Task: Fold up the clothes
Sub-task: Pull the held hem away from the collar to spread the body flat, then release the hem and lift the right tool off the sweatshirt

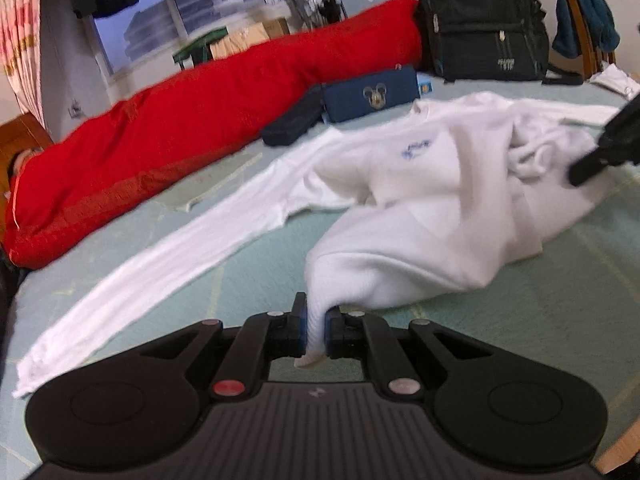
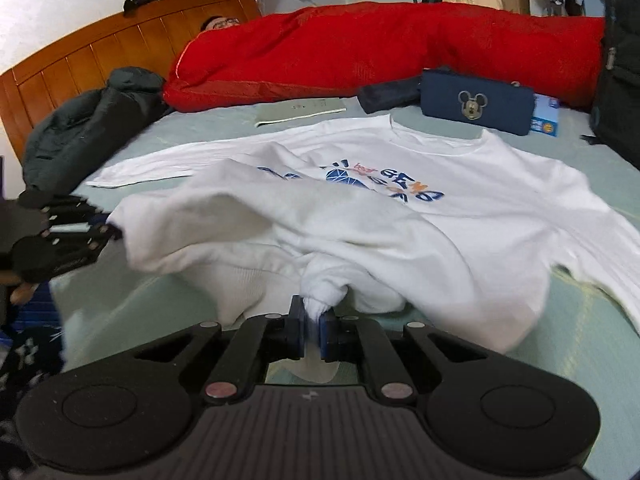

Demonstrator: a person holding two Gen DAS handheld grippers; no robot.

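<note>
The left gripper [image 1: 316, 330] is clamped on a bunched, ribbed fold of the white sweatshirt [image 1: 440, 200], the cloth pinched between its blue pads and rising from the fingertips in a lifted ridge. The right gripper [image 2: 313, 330] likewise grips a gathered knot of the same sweatshirt's hem, its jaws closed tight on the fabric. The garment lies spread on the pale green bed sheet [image 2: 180, 136] ahead of both pairs of fingers, with its lower part pulled up and folded over the chest. In the right wrist view the chest print [image 2: 384, 184] shows beyond the fingertips in blue and orange; the letters "GE" and a small orange script word can be made out, while the rest is covered by the folded cloth or too blurred to read. From the left wrist view only a small blue mark on the fabric is visible, unreadable. One long sleeve [image 1: 160, 264] stretches out flat to the left of the left fingers. Further beyond the fingertips lies a navy pouch [image 2: 476, 102] bearing a Mickey Mouse head emblem, with a dark case [image 2: 386, 94] just beside it, and behind them a long red quilt [image 2: 380, 48]. A black backpack [image 1: 480, 20] stands far ahead to the right of the left fingers; its small white lettering is too small to read.
</note>
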